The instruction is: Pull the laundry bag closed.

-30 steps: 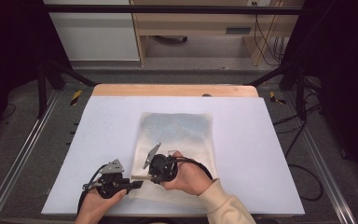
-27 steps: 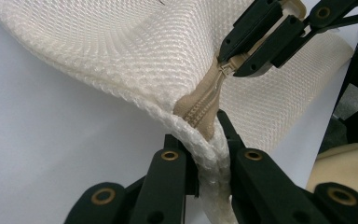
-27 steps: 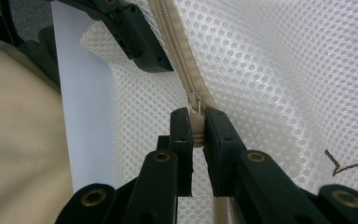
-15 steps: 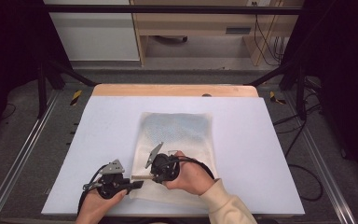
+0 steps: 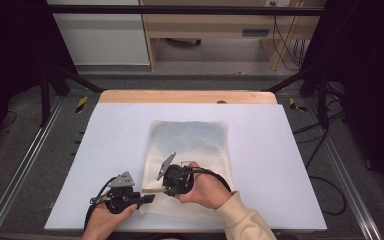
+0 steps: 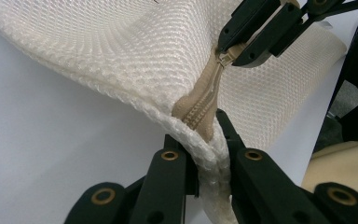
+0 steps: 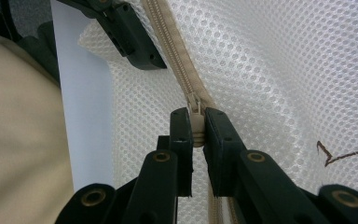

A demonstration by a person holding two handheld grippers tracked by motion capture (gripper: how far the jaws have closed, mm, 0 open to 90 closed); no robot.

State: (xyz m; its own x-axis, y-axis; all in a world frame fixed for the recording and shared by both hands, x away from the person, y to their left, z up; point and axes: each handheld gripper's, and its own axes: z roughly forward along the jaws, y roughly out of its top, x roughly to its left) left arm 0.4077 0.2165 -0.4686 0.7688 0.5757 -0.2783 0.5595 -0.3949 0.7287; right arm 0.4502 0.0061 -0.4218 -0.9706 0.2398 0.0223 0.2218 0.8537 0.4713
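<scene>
White counter (image 5: 105,150) bearing cream mesh bag (image 5: 190,137) with beige zipper (image 7: 177,56). Left tool (image 6: 208,140) clenched on bag's corner. Right tool (image 7: 196,123) clenched on zipper pull (image 7: 195,114).

White-topped table (image 5: 290,165) with wooden far edge, grey floor (image 5: 25,165), white cabinet (image 5: 100,35), wooden shelf (image 5: 215,25), dark surroundings

The left gripper (image 6: 208,156) has its two black jaws clamped on the corner edge of a white mesh bag (image 6: 121,51), right where the tan zipper (image 6: 204,105) ends, and the mesh bunches up between them. The zipper runs up and away to the right gripper (image 6: 235,53), which pinches the zipper pull at the top. Everything sits over a plain white table (image 6: 51,149), with a bit of cream sleeve (image 6: 342,165) at the lower right.
</scene>
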